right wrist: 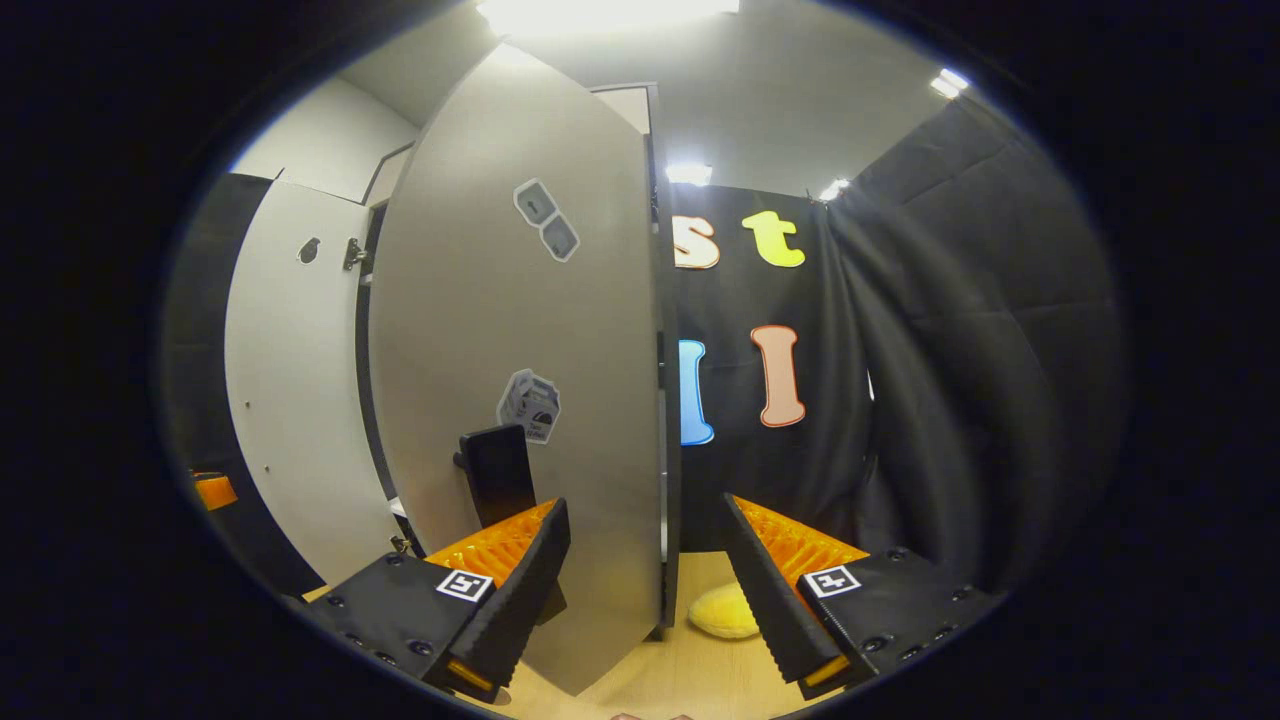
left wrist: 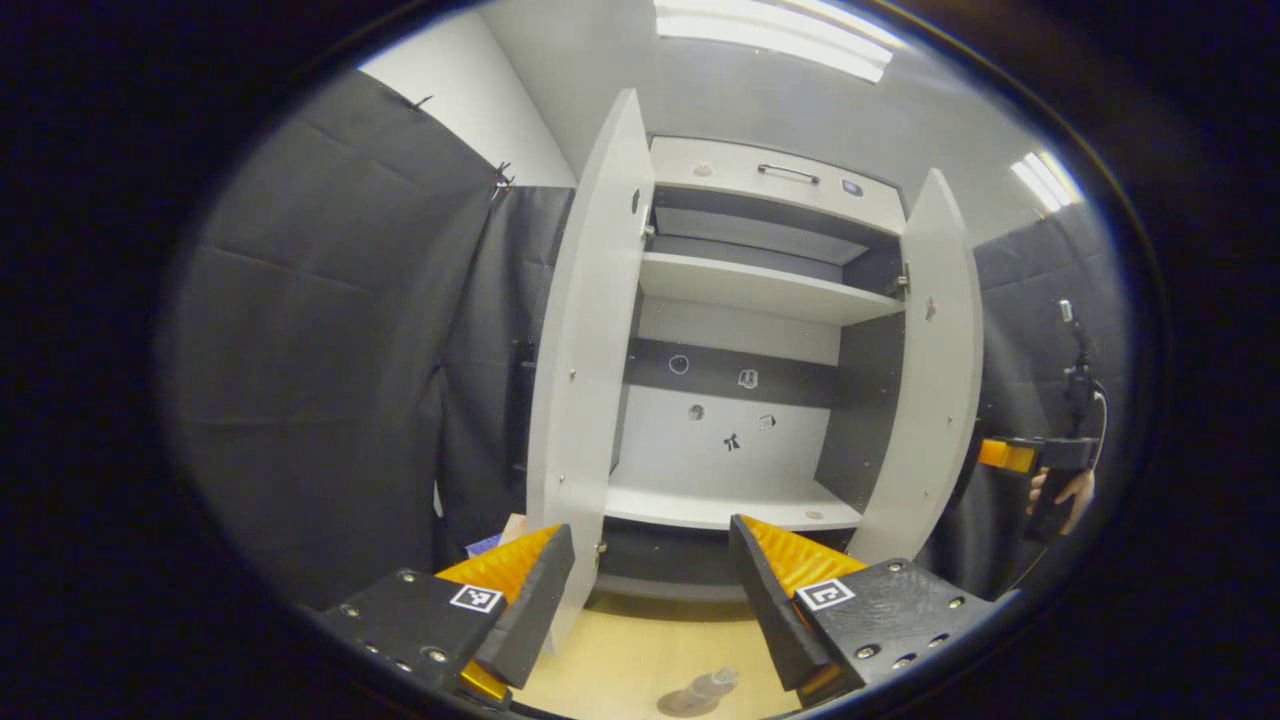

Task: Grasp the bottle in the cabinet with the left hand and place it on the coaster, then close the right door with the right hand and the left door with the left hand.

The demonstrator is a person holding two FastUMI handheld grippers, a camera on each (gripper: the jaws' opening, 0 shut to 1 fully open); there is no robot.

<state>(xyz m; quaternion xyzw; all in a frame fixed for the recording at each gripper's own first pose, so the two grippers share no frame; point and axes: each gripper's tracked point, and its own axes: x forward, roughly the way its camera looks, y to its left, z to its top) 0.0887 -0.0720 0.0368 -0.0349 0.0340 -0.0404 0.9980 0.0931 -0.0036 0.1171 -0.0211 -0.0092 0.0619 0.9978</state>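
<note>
The white cabinet (left wrist: 745,290) stands open ahead, with its left door (left wrist: 585,380) and right door (left wrist: 930,400) both swung out. A clear bottle (left wrist: 708,686) is on a round coaster (left wrist: 680,705) on the wooden table, low between my left gripper's fingers. My left gripper (left wrist: 650,600) is open, holds nothing and hangs above the bottle. In the right gripper view the right door (right wrist: 520,330) is very close, its free edge between the fingers of my open right gripper (right wrist: 645,590). A black handle (right wrist: 497,475) sits on the door by the left finger (right wrist: 500,560).
A yellow soft object (right wrist: 722,610) lies on the table (right wrist: 700,680) past the door's edge. The right gripper (left wrist: 1010,455) and a hand (left wrist: 1068,490) are beyond the right door. The left door (right wrist: 290,400) and left gripper (right wrist: 213,490) lie far left. Black cloth walls surround the cabinet.
</note>
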